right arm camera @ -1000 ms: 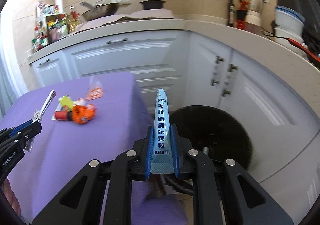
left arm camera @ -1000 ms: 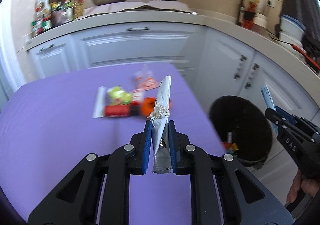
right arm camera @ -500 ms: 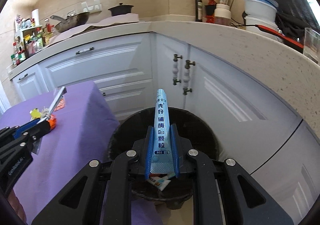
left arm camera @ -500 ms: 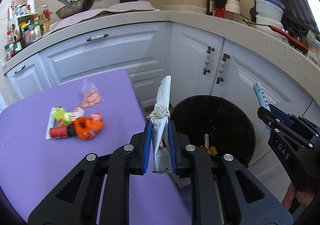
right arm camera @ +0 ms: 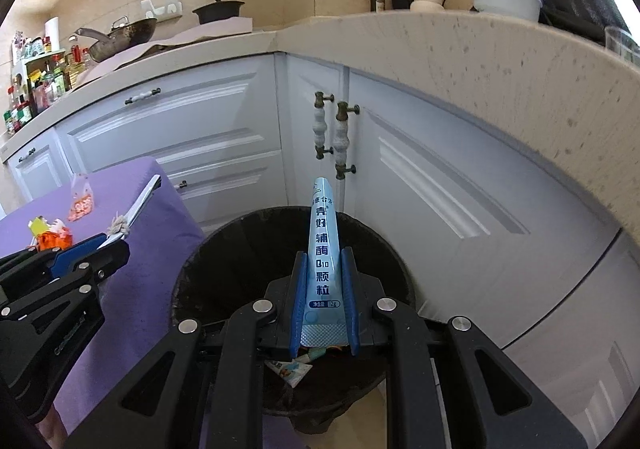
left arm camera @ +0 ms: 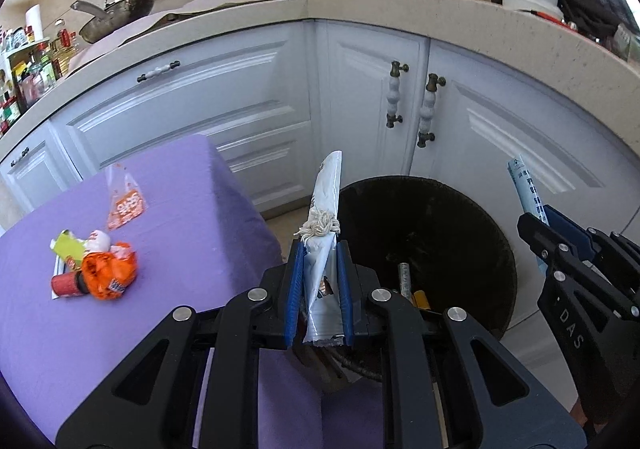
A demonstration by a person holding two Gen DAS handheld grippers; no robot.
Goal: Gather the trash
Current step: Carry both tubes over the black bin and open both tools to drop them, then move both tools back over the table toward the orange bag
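Trash reaches the black bin (right arm camera: 240,245): both tools have swung off the purple worktop (left arm camera: 172,189), the right tool (right arm camera: 324,289) clenching a blue sachet (right arm camera: 323,249) above it, the left tool (left arm camera: 319,281) gripping a white wrapper (left arm camera: 326,201) beside its rim, ready to drop.

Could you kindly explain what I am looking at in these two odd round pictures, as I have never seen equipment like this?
No robot is here: a person holds a two-finger gripper in each hand, each with a wide-angle camera looking along its fingers. One picture is from the left gripper, shut on a white wrapper with a bit of string. The other is from the right gripper, shut on a light blue sachet. Both hang near a black trash bin on the floor before white cabinets. More trash lies on the purple table.
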